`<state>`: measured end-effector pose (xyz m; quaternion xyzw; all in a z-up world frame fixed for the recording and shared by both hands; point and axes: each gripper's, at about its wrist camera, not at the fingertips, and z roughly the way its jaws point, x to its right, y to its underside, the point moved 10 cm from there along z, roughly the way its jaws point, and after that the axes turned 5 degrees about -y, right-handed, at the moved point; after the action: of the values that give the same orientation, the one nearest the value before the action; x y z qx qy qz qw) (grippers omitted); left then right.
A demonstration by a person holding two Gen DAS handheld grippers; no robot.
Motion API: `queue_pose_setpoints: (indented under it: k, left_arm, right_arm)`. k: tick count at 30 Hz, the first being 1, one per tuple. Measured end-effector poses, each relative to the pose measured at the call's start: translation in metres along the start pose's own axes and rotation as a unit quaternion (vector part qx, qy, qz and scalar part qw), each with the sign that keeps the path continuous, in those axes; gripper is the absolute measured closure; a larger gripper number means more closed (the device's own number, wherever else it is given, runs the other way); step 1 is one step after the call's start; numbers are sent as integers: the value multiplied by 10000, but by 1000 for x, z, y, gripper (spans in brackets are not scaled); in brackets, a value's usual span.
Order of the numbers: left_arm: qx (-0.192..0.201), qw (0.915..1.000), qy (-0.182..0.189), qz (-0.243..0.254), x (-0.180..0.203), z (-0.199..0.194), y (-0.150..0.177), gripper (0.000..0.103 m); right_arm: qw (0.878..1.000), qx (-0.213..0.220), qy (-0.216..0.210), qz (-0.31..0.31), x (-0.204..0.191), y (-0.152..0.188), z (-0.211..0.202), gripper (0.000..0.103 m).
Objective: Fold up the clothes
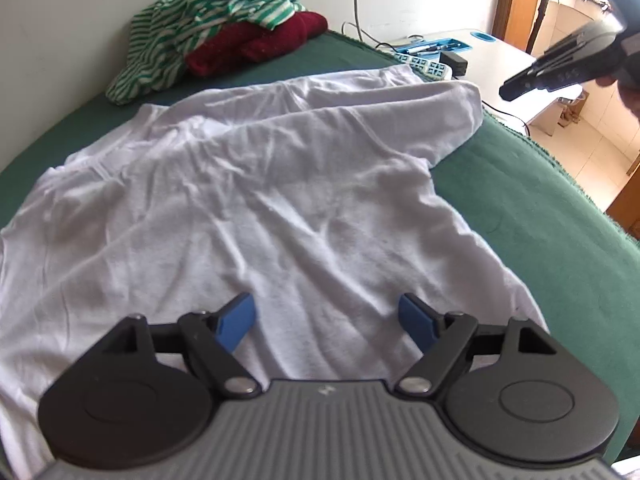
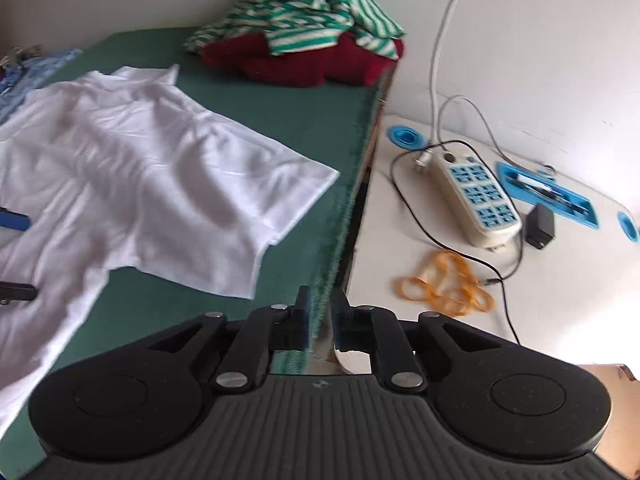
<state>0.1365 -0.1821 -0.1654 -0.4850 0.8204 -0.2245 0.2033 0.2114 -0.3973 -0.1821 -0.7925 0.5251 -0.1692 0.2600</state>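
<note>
A white T-shirt (image 1: pixel 256 200) lies spread and wrinkled on the green bed cover (image 1: pixel 540 216); it also shows in the right wrist view (image 2: pixel 132 184) with one sleeve (image 2: pixel 272 184) reaching toward the bed edge. My left gripper (image 1: pixel 326 322) is open and empty, hovering over the shirt's near part. My right gripper (image 2: pixel 322 316) has its jaws nearly together with nothing between them, above the bed's right edge (image 2: pixel 352 208). It appears in the left wrist view (image 1: pixel 560 64) at upper right, raised off the bed.
A green-striped garment (image 1: pixel 208 20) lies on a dark red one (image 1: pixel 260 44) at the bed's far end by the wall. Beside the bed a white table (image 2: pixel 560 280) holds a power strip (image 2: pixel 476 196), cables, rubber bands (image 2: pixel 444 284), a black adapter (image 2: pixel 540 226) and a blue pen tray (image 2: pixel 548 196).
</note>
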Motion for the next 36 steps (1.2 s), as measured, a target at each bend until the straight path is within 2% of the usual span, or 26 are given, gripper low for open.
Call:
queue_pose_setpoints:
  k: [1,2,4,6,10,12,13,14,17,20,22,24,25,27,28,29,31,33,36]
  left_arm:
    - [-5,10000,65,-36,2,0,-1,22]
    - [-17,9998,191,-105,5,0,-2,22]
    - [-52,9983,528,-246,13,-2,-5,22]
    - [-32,9965,798,-255,26,-6,-8,22]
    - [1,9954,959,18,50,-9,-11,19]
    - [-33,9953,950,179,57,-10,-9,18]
    - [-43,9954,925,265,61,-10,-8,18]
    - [-40,9953,910,328,63,-10,-7,18]
    - [-23,9936,1081,332,67,-16,-2,18]
    - [-39,9891,1459,210,77,-21,2,14]
    - [-24,9863,1633,223,85,-25,5,12]
    - [-40,9830,1806,313,93,-30,9,12]
    - [-58,9807,1933,289,96,-32,11,12]
    - [-110,9738,2268,114,104,-38,16,12]
    - [-133,9701,2423,31,108,-40,18,11]
    - [-147,9673,2532,-20,115,-43,19,10]
    - [-148,9645,2637,16,126,-47,22,9]
    - [-90,9671,2535,197,134,-50,25,9]
    - [-7,9692,2437,348,140,-52,29,11]
  right_arm:
    - [9995,51,-248,181,-4,2,1,87]
    - [9981,102,-496,361,-8,4,2,74]
    - [9924,205,-985,712,-16,8,3,56]
    - [9904,340,-1155,681,-26,8,9,56]
    - [9913,561,-1176,157,-47,3,26,53]
    - [9905,633,-1216,-67,-56,-1,28,58]
    - [9902,620,-1241,-153,-58,-4,28,86]
    - [9895,452,-1360,-172,-60,-5,26,94]
    - [9860,119,-1646,-222,-58,-6,8,94]
    - [9909,-367,-1291,134,-39,-5,7,90]
    - [9929,-784,-799,407,-23,3,22,81]
    - [9958,-679,-386,480,-12,6,21,80]
    - [9965,-617,-200,523,-6,7,20,76]
    - [9944,-228,-548,876,-9,-1,12,64]
    - [9908,-53,-661,1182,-8,-8,13,53]
    - [9871,38,-612,1479,-3,-14,20,49]
    - [9779,202,-481,2025,8,-27,36,50]
    - [9721,339,-383,2291,16,-40,56,56]
    - [9761,449,-201,2115,14,-55,75,62]
